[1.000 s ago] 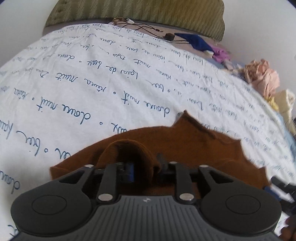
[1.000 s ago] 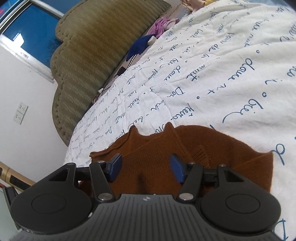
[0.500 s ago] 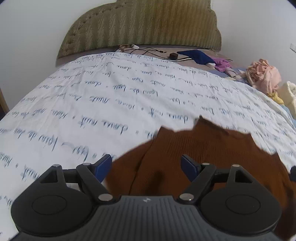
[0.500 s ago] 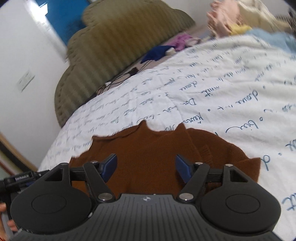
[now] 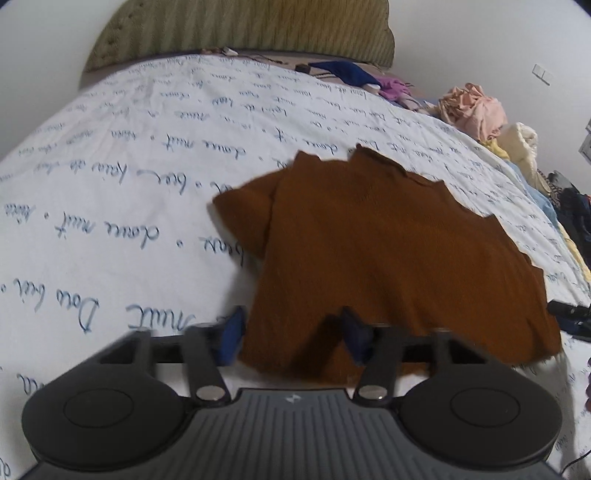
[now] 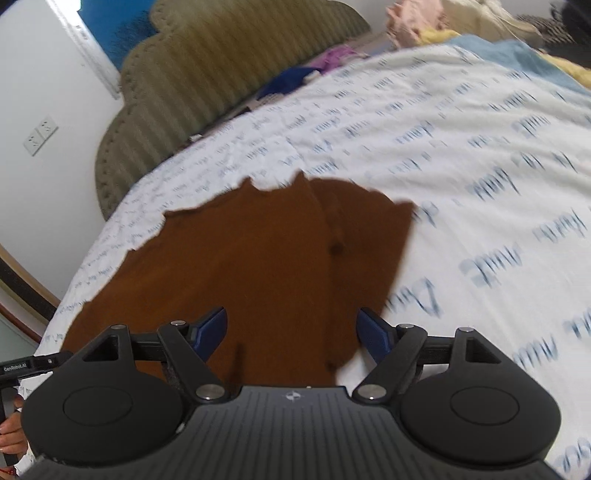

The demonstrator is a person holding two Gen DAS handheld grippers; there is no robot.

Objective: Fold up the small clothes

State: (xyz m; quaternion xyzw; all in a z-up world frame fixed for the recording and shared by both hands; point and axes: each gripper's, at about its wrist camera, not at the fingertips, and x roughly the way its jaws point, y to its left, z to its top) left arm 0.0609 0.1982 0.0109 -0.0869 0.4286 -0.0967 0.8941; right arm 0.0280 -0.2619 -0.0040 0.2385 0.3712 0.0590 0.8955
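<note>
A brown knit garment [image 5: 388, 251] with a scalloped far edge lies flat on the white bedspread [image 5: 129, 177] printed with blue script. One sleeve is folded in at its left side. My left gripper [image 5: 291, 339] is open, its jaws straddling the garment's near left corner without closing on it. In the right wrist view the same garment [image 6: 251, 266] lies ahead, a folded part on its right. My right gripper [image 6: 293, 330] is open and empty over the garment's near right edge. Both views are motion-blurred.
An olive padded headboard [image 5: 243, 29] stands at the far end. A pile of other clothes [image 5: 476, 110] lies at the bed's right side, with dark blue and purple items [image 5: 351, 72] near the headboard. The other gripper [image 5: 569, 317] shows at right.
My left gripper let go of the brown fabric and opened, then drew back to the garment's near left corner. My right gripper stayed open and shifted toward the near right edge.
</note>
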